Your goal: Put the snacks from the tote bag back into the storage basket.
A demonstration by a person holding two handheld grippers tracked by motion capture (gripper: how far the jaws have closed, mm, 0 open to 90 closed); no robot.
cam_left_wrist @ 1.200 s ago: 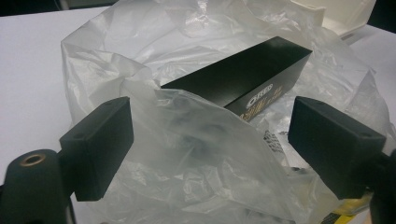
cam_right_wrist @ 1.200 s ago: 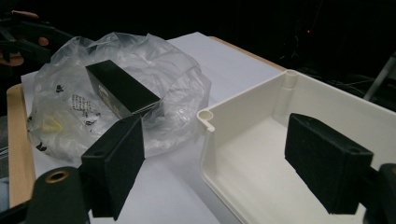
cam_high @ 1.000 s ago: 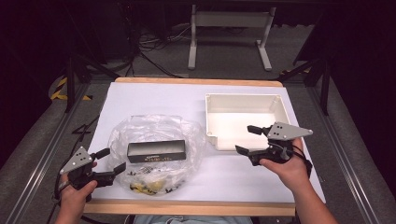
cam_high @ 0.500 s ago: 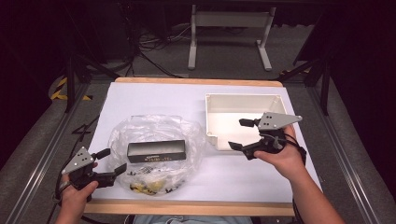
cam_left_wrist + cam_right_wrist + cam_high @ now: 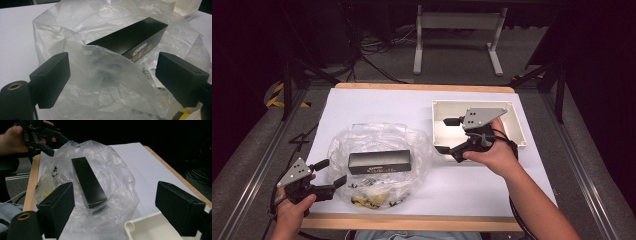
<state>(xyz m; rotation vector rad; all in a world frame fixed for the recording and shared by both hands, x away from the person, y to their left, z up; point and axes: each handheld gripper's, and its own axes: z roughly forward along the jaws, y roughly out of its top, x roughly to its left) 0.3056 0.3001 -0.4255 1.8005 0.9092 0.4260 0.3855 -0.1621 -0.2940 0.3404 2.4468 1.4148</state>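
A crumpled clear plastic bag (image 5: 377, 145) lies on the white table, and a long black box (image 5: 379, 162) rests in it. Small dark and yellow parts (image 5: 372, 194) sit in the bag's near side. My left gripper (image 5: 333, 172) is open at the bag's left edge; in the left gripper view its jaws (image 5: 113, 76) straddle bag film, with the black box (image 5: 130, 40) beyond. My right gripper (image 5: 446, 135) is open over the left part of the white tray (image 5: 517, 127), pointing at the bag. In the right gripper view the box (image 5: 88, 182) lies ahead between the open jaws (image 5: 117, 207), which hold nothing.
The tray's corner (image 5: 150, 227) shows just below the right jaws. The other hand and its gripper (image 5: 40, 137) show beyond the bag (image 5: 112, 172). The wooden table edge (image 5: 412, 222) runs along the near side. A metal stand (image 5: 457, 30) is on the floor behind.
My right gripper has moved left and slightly away, from beside the tray's front to over its left part, facing the bag. The left gripper has barely shifted.
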